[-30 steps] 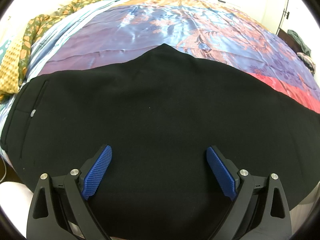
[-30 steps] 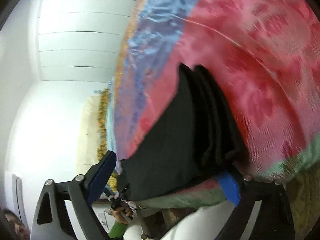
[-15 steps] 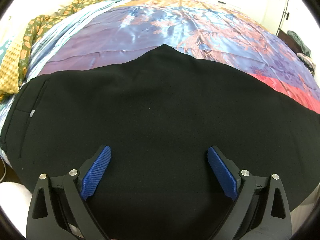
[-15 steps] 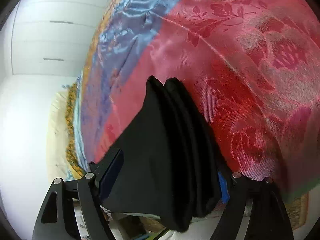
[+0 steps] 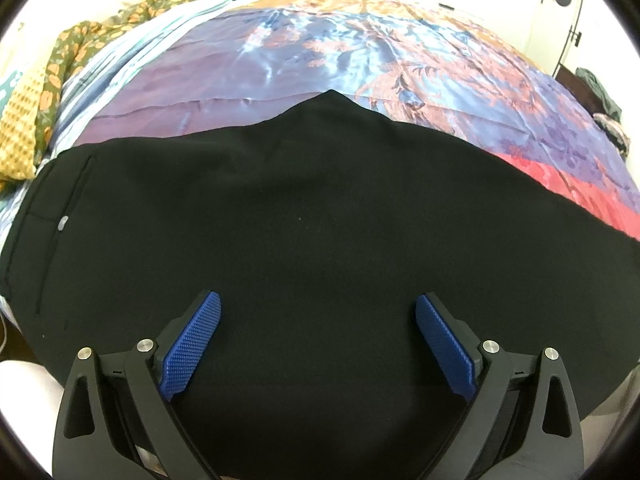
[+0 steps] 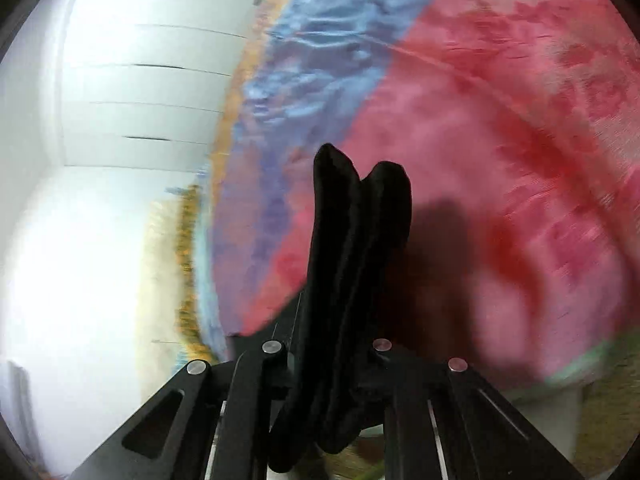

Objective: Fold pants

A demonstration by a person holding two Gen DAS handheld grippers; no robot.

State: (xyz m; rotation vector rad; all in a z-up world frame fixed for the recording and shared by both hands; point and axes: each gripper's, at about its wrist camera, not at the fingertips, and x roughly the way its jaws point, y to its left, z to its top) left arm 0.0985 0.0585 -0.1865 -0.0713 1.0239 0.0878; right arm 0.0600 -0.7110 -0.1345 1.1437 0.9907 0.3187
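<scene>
Black pants [image 5: 304,224] lie flat across a bed with a shiny blue, purple and red bedspread [image 5: 320,56]. The waistband with a small silver button [image 5: 63,223] is at the left. My left gripper [image 5: 318,340] is open, its blue pads [image 5: 192,344] low over the black cloth. In the right wrist view my right gripper [image 6: 340,344] is shut on the bunched leg ends of the pants [image 6: 352,248], which stand up between the jaws above the red part of the bedspread [image 6: 500,140].
A yellow and green flowered cloth [image 5: 48,76] lies bunched at the bed's far left. Dark clothes [image 5: 600,92] hang at the right by a white wall. White cupboard doors [image 6: 132,80] show in the right wrist view.
My right gripper has closed on the pants' leg ends and lifted them, so the folds now stand up between the jaws. The left gripper has stayed nearly still and open.
</scene>
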